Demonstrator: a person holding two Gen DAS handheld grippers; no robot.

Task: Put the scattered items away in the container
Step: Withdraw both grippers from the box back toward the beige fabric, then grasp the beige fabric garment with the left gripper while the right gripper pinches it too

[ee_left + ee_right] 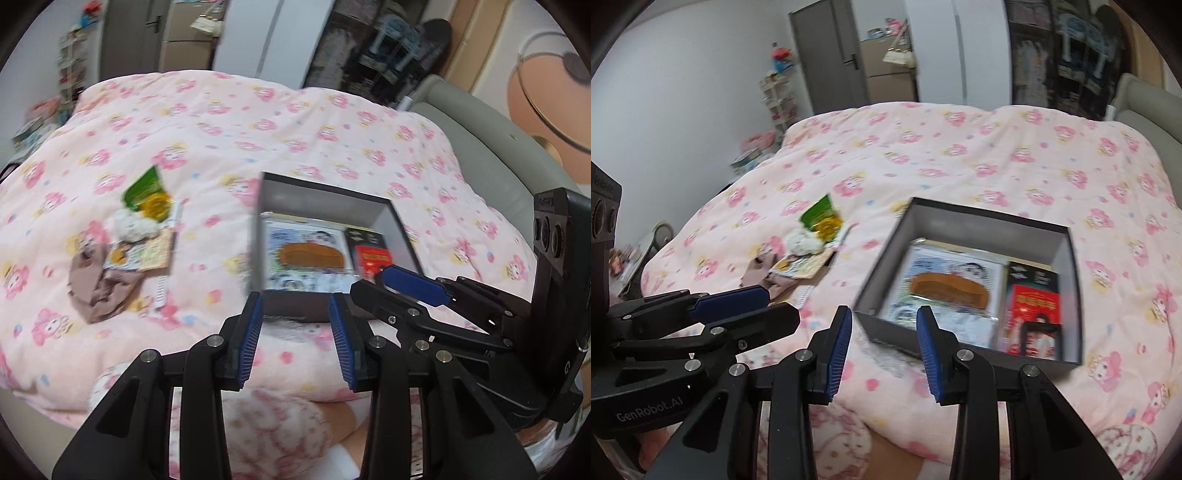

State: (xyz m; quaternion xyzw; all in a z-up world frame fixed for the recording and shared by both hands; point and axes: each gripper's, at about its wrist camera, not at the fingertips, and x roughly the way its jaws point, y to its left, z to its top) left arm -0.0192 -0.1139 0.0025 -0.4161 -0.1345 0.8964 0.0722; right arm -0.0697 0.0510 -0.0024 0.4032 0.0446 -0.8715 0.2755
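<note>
A dark open box (325, 201) (1071, 295) sits on the pink floral bed. It holds a brown comb (312, 254) (949, 290) on a printed packet, and a red packet (371, 260) (1034, 306). A pile of loose items lies left of it: a green packet (144, 188) (818, 212), a white fluffy thing (129, 225) (803, 240), a card (151, 251) and brown cloth (99, 288) (761, 271). My left gripper (297, 341) is open and empty just before the box's near wall. My right gripper (882, 343) is open and empty at the box's near left corner.
The pink floral quilt (258, 122) (960, 155) covers the whole bed. A grey padded headboard (491, 147) runs along the right side. A door, wardrobe and shelves (779, 99) stand beyond the far edge. A pink-sleeved arm (266, 432) lies below the grippers.
</note>
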